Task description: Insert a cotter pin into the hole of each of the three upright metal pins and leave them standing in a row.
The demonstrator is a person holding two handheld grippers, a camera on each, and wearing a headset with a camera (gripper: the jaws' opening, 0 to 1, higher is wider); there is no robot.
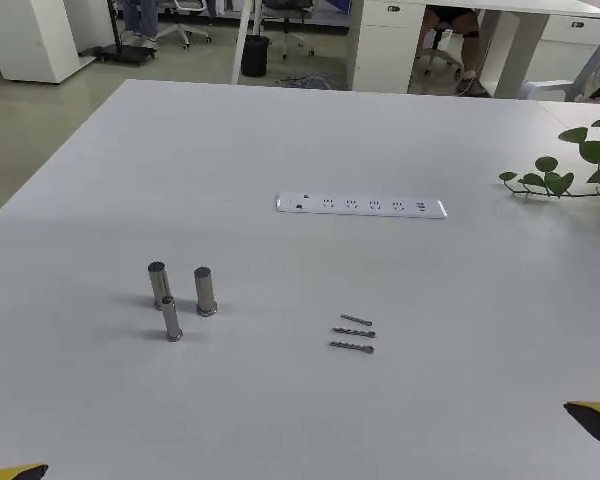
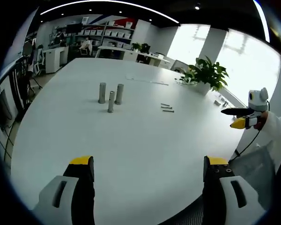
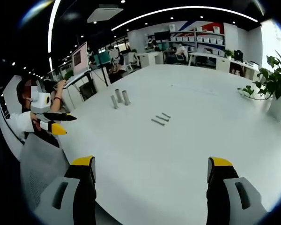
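**Desk** (image 1: 280, 420): white, smooth and largely bare.

**Metal pins** (image 1: 177, 297), three: all were seen upright, in a tight cluster rather than a row, at 8 o'clock from the power strip (image 1: 361, 206). Two were set side by side. The third was placed at 6 o'clock of the left one, and contact between them could not be judged. The cross-holes were too small to be made out.

**Cotter pins** (image 1: 353, 333), three: these were laid flat, roughly parallel and just beside one another, at 6 o'clock from the power strip and well apart from the metal pins. None was inserted.

**Left tongs** (image 2: 148, 164): held wide apart, with nothing carried, near the desk's close edge.

**Right tongs** (image 3: 151, 163): likewise spread wide and unloaded, with the cotter pins at 12 o'clock ahead.

**Plant** (image 1: 570, 170): trailing leaves were seen at 3 o'clock from the power strip.

**Hazards, as judged:**
- The clustered metal pins could be toppled together if one were brushed.
- A metal pin could be tipped by a sideways push from a cotter pin unless it were steadied.
- The thin cotter pins, flat on a slick surface, could be skated away.
- Two cotter pins could be pinched at once, given their closeness.
- A hole facing away could be missed.

**Writing:** no brand or label could be read. Only socket openings and a small dark mark were noted on the power strip.
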